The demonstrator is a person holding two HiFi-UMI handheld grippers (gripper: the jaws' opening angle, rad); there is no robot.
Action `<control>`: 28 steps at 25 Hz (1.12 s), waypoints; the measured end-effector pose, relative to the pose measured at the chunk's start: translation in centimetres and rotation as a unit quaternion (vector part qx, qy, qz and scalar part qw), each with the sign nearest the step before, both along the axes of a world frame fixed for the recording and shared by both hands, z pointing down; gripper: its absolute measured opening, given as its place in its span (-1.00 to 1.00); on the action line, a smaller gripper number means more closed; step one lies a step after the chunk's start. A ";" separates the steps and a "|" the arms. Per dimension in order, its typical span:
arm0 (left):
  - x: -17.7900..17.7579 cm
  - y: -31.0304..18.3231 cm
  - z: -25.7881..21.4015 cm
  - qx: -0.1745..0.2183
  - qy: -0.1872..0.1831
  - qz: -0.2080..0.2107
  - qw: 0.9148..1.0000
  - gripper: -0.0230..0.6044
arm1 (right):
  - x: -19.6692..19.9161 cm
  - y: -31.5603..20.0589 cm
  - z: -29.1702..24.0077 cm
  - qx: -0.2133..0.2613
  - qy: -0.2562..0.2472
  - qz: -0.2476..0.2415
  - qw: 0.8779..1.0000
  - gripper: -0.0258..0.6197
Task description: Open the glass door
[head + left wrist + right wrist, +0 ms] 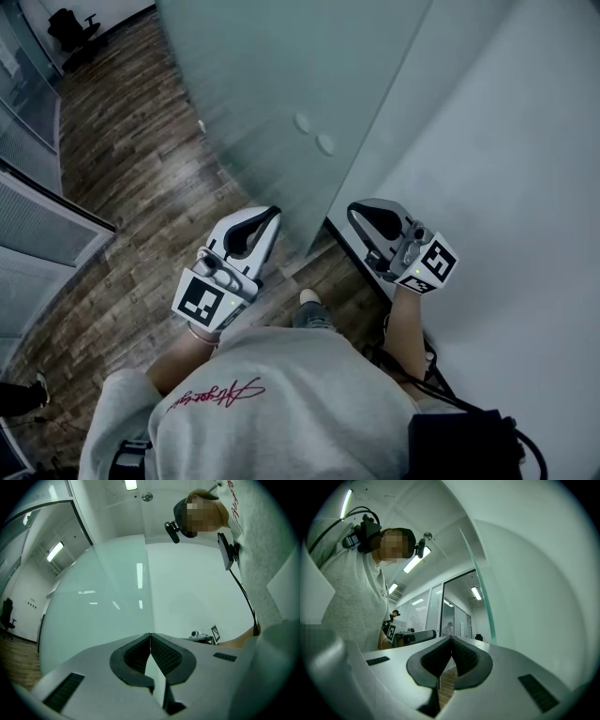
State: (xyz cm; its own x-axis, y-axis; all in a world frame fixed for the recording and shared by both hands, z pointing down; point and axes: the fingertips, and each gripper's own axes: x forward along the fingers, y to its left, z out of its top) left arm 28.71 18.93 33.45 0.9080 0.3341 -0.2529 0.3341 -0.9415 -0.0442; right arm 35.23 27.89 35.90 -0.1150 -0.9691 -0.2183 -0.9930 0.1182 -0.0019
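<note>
Glass door (244, 94) cut off above (head view); sweatshirt (281, 403) cut off below.

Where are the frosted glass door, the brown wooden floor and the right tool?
Frosted glass door (253, 84): head view, middle of its pane.
Brown wooden floor (131, 159): head view, bare planks.
Right tool (354, 212): head view, its closed tips.

- The head view was dim and cool-toned. Soft, even light left only faint shadows on the wooden floor (141, 169), and the glass door (262, 94) carried a pale sheen.
- In the left gripper view, a ceiling light (131, 484) at twelve o'clock burned white, with bright streaks mirrored in the glass.
- In the right gripper view, a tube light (415, 563) glared at eleven o'clock.
- Both gripper views bowed heavily outward, with black corners.
</note>
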 end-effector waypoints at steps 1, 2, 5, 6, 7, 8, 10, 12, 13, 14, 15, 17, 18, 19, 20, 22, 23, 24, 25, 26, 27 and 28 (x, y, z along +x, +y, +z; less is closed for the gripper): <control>-0.4 0.1 -0.1 -0.004 0.003 0.002 1.000 -0.88 | -0.7 0.0 0.1 -0.002 0.003 0.002 1.000 -0.87; -0.7 0.2 -0.1 -0.005 0.004 0.003 1.000 -0.89 | -1.3 0.1 0.1 -0.003 0.005 0.003 1.000 -0.87; -1.5 0.2 0.2 -0.003 -0.002 0.006 1.000 -0.89 | -2.4 0.4 -0.2 -0.001 0.008 0.011 1.000 -0.87; -1.7 0.2 0.1 -0.004 0.000 0.007 1.000 -0.89 | -2.7 0.4 -0.2 -0.001 0.008 0.014 1.000 -0.87; -1.9 0.3 0.0 -0.008 0.004 0.007 1.000 -0.89 | -3.1 0.5 -0.1 -0.001 0.008 0.016 1.000 -0.87; -2.1 0.3 -0.2 -0.012 0.008 0.008 1.000 -0.89 | -3.5 0.6 0.0 -0.001 0.008 0.018 1.000 -0.87; -2.7 0.4 -0.2 -0.015 0.011 0.009 1.000 -0.89 | -4.3 0.7 0.2 -0.003 0.007 0.020 1.000 -0.87; -3.3 0.4 0.0 -0.013 0.006 0.008 1.000 -0.89 | -5.1 0.9 0.3 -0.006 0.008 0.024 1.000 -0.87; -3.6 0.4 0.3 -0.011 0.003 0.010 1.000 -0.89 | -5.6 1.0 0.3 -0.007 0.009 0.026 1.000 -0.87; -4.0 0.4 0.5 -0.009 0.000 0.012 1.000 -0.89 | -6.1 1.1 0.3 -0.008 0.010 0.028 1.000 -0.87; -4.5 0.5 0.7 -0.008 -0.002 0.015 1.000 -0.89 | -6.5 1.1 0.3 -0.009 0.011 0.028 0.999 -0.87; -5.2 0.6 0.8 -0.009 -0.002 0.017 1.000 -0.89 | -7.4 1.3 0.3 -0.012 0.014 0.030 0.999 -0.87; -5.4 0.7 0.9 -0.009 -0.002 0.017 1.000 -0.89 | -7.7 1.3 0.4 -0.013 0.016 0.031 0.999 -0.87; -5.5 0.8 0.9 -0.009 -0.002 0.018 1.000 -0.89 | -7.9 1.4 0.5 -0.014 0.016 0.031 0.999 -0.87; -5.5 0.9 1.0 -0.008 -0.003 0.019 1.000 -0.89 | -8.1 1.4 0.6 -0.014 0.015 0.031 0.999 -0.87; -5.7 1.1 0.9 -0.010 0.001 0.019 1.000 -0.89 | -8.4 1.5 0.9 -0.016 0.013 0.031 0.999 -0.87; -5.7 1.2 0.6 -0.013 0.006 0.019 1.000 -0.89 | -8.6 1.5 1.1 -0.018 0.013 0.032 0.999 -0.87; -5.9 1.2 0.4 -0.016 0.009 0.018 1.000 -0.89 | -8.8 1.5 1.2 -0.020 0.012 0.032 0.999 -0.87; -6.0 1.2 0.3 -0.018 0.010 0.018 1.000 -0.89 | -9.0 1.5 1.2 -0.020 0.011 0.033 0.999 -0.87; -6.2 1.2 0.3 -0.018 0.009 0.018 1.000 -0.89 | -9.2 1.6 1.2 -0.019 0.011 0.033 0.999 -0.87; -6.5 1.1 0.4 -0.016 0.007 0.019 1.000 -0.89 | -9.5 1.6 1.1 -0.018 0.010 0.034 0.999 -0.87; -6.7 1.1 0.5 -0.015 0.006 0.019 1.000 -0.89 | -9.7 1.7 1.0 -0.017 0.010 0.035 0.999 -0.87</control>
